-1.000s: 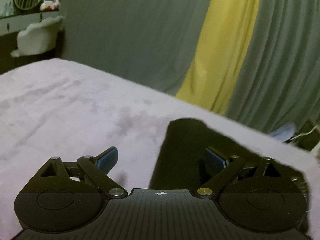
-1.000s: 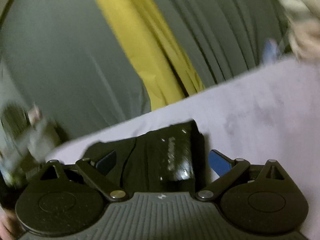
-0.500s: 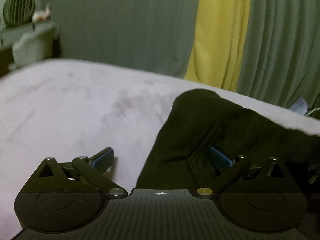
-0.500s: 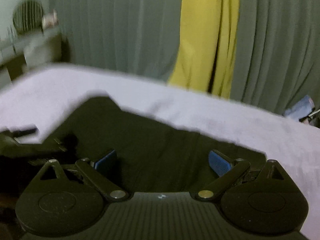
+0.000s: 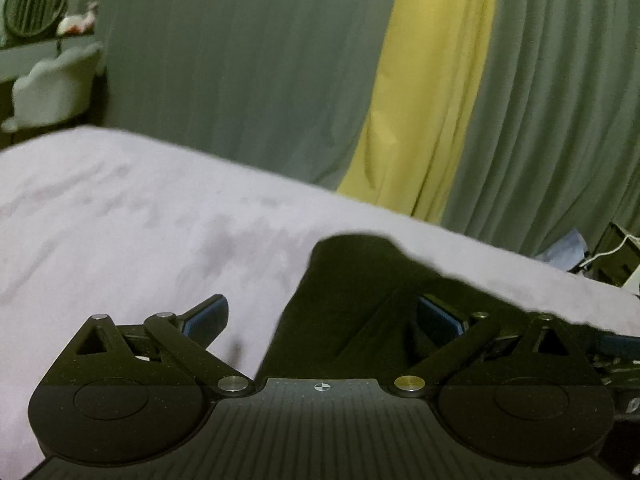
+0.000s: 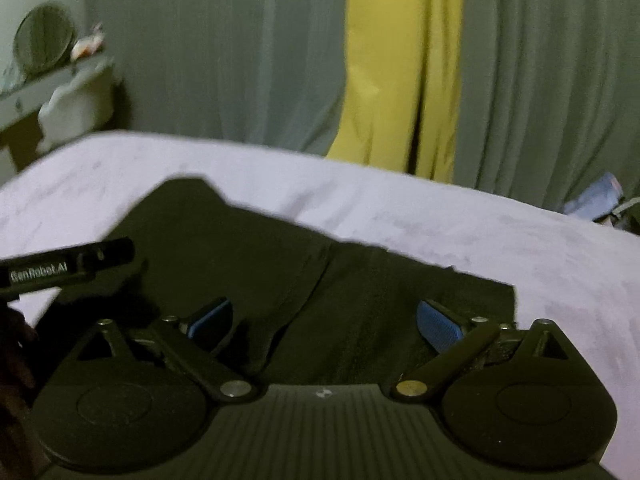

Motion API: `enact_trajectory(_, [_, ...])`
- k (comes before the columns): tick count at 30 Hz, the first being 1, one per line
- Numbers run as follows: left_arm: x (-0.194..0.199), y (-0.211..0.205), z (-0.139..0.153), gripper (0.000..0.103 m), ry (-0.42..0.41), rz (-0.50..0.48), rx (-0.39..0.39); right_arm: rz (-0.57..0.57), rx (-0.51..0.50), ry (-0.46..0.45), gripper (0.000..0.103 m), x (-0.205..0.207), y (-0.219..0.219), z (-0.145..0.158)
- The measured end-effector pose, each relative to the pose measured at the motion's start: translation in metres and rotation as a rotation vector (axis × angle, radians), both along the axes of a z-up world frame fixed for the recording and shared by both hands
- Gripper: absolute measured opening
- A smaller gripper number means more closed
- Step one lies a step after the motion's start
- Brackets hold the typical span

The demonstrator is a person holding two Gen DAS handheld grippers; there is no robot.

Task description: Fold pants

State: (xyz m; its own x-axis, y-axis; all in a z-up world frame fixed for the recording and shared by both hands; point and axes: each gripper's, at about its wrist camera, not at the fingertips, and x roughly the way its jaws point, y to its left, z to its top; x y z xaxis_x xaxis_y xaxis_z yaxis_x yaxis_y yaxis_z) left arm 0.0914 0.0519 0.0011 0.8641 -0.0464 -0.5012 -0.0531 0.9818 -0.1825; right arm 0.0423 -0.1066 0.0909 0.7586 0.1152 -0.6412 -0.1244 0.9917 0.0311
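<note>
Black pants lie on the lilac bed cover, spread across the middle of the right wrist view; in the left wrist view they sit at 4 o'clock. Left gripper spread fully wide after just opening, gripping nothing: left pad over bare cover, right pad over the pants edge. Right gripper also wide apart above the pants, holding nothing. Grey-green curtain with yellow panel at 12 o'clock. Round fan at 10 o'clock.
</note>
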Motion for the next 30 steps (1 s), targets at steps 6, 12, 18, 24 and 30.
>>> enact_trajectory(6, [0.056, -0.031, -0.011, 0.103, 0.131, -0.106, 0.146, -0.057, -0.092, 0.057, 0.099, 0.040, 0.011, -0.015])
enact_trajectory(12, [0.079, -0.017, -0.026, 0.103, 0.208, -0.119, 0.004, -0.043, -0.128, 0.029, 0.099, 0.053, 0.016, -0.033])
enact_trajectory(18, [0.078, -0.007, -0.043, 0.103, 0.179, -0.135, -0.078, -0.046, -0.067, -0.059, 0.099, 0.049, 0.006, -0.048])
enact_trajectory(24, [0.078, -0.007, -0.047, 0.103, 0.160, -0.139, -0.074, -0.058, -0.043, -0.083, 0.099, 0.056, 0.006, -0.055])
enact_trajectory(30, [0.069, -0.013, -0.046, 0.103, 0.113, -0.124, -0.035, -0.064, -0.009, -0.083, 0.099, 0.061, 0.001, -0.060])
